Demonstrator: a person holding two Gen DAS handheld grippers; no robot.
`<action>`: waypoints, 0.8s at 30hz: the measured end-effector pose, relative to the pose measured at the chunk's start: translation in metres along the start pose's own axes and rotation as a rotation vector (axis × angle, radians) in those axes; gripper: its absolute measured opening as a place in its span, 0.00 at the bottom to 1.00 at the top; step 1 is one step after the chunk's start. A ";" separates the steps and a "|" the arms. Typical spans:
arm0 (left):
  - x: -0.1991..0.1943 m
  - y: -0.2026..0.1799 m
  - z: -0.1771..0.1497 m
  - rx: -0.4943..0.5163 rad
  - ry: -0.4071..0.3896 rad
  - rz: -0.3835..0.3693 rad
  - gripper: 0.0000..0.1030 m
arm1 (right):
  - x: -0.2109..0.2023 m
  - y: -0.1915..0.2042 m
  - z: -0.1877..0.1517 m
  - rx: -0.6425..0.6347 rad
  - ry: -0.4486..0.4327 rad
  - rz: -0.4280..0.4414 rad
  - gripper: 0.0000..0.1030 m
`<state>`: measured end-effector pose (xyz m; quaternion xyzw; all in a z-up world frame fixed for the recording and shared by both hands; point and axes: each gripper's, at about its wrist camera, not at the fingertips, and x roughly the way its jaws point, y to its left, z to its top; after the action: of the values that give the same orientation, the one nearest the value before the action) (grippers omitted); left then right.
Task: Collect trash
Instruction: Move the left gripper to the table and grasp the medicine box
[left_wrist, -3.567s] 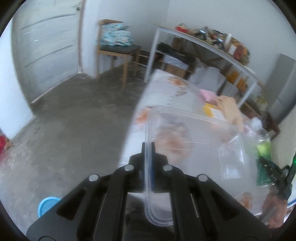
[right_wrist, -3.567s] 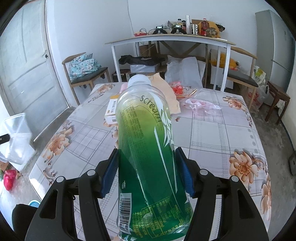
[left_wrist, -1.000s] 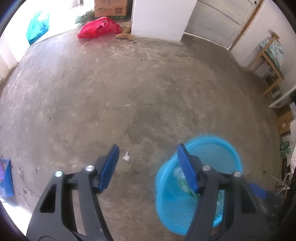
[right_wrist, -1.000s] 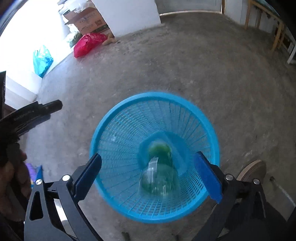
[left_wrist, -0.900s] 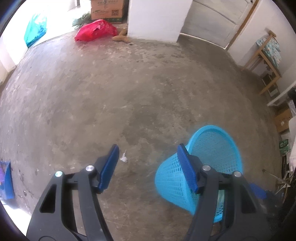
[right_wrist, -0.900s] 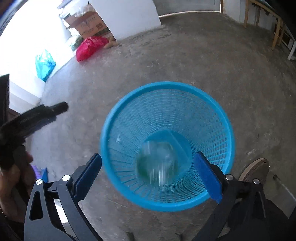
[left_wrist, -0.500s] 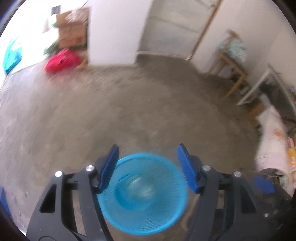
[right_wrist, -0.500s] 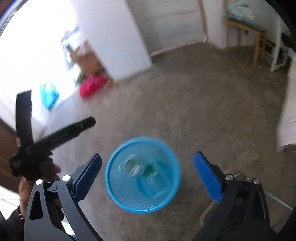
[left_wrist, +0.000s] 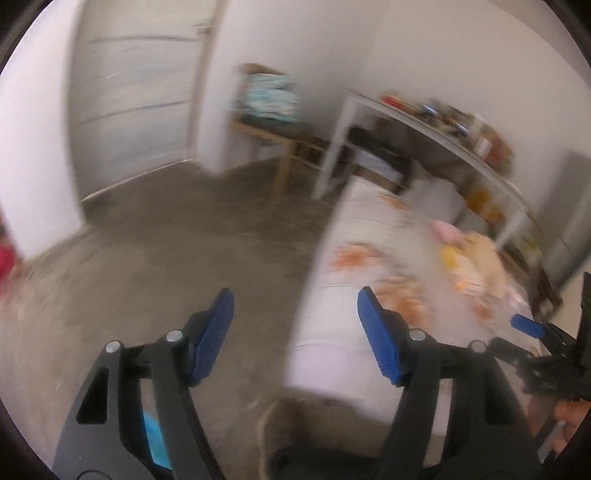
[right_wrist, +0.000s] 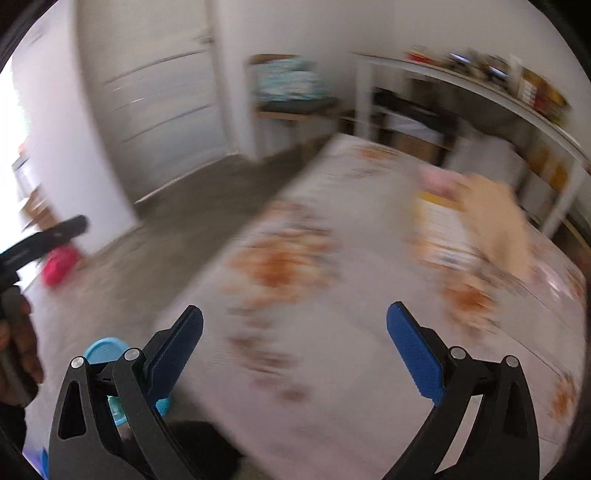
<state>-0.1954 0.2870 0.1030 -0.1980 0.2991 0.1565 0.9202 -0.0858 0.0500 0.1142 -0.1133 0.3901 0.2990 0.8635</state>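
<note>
Concrete floor (left_wrist: 155, 236), floral-cloth table (right_wrist: 332, 332), frames motion-blurred | left gripper (left_wrist: 295, 328): jaws opening, nothing between pads | right gripper (right_wrist: 295, 354): jaws wide apart, empty | blue basket (right_wrist: 107, 349): on floor beside table's near-left corner, behind right gripper's left finger, outside both jaws.

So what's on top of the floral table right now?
On the floral table: a blurred tan bag-like item, something pink and a yellow-topped box. Motion blur hides finer detail, and the near edge is cut off.
</note>
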 end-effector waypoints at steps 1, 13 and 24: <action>0.011 -0.026 0.004 0.027 0.010 -0.035 0.64 | 0.001 -0.026 -0.004 0.034 0.003 -0.023 0.94; 0.135 -0.246 -0.006 0.282 0.128 -0.181 0.69 | 0.010 -0.203 -0.045 0.301 0.018 -0.233 0.94; 0.235 -0.326 -0.010 0.337 0.228 -0.153 0.69 | 0.008 -0.241 -0.059 0.390 0.022 -0.274 0.94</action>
<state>0.1133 0.0378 0.0398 -0.0801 0.4074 0.0108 0.9097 0.0283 -0.1635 0.0600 0.0004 0.4307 0.0969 0.8973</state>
